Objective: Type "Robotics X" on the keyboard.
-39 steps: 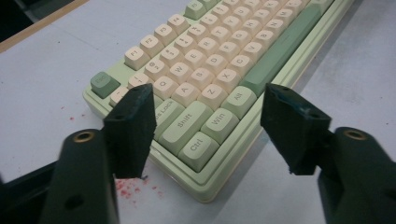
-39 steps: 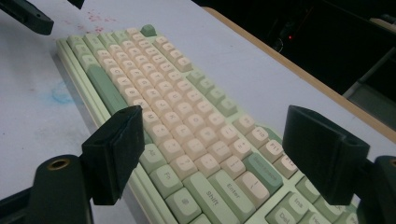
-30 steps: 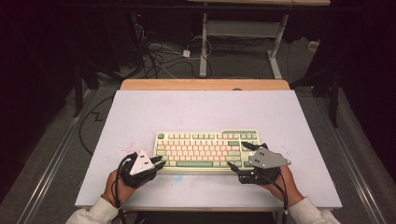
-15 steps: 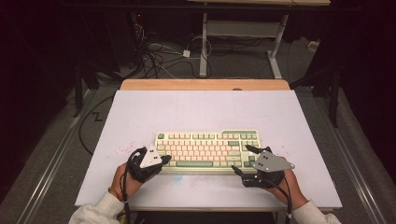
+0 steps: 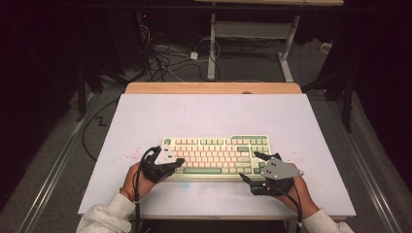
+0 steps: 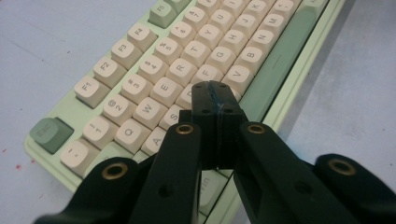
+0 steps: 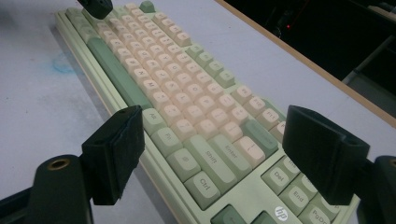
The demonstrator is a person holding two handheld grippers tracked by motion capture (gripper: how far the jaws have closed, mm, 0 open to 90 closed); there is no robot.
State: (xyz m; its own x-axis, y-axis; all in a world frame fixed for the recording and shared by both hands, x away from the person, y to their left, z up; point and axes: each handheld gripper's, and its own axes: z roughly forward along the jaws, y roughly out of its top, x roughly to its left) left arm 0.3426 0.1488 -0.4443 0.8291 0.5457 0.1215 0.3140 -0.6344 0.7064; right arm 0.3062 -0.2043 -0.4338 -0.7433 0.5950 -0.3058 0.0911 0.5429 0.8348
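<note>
My left tongs (image 6: 215, 100) have just closed tight, with nothing between them, above the keyboard (image 5: 216, 155) letters. My right tongs (image 7: 224, 149) are wide open over its right end, on the desk (image 5: 204, 116).

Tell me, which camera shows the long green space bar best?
The right gripper view: the space bar runs unobstructed along the keyboard. In the left gripper view the shut left tongs cover part of it; the high view shows it small.

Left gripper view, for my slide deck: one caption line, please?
Shut left gripper poised over the letter keys of a pale green keyboard.
</note>
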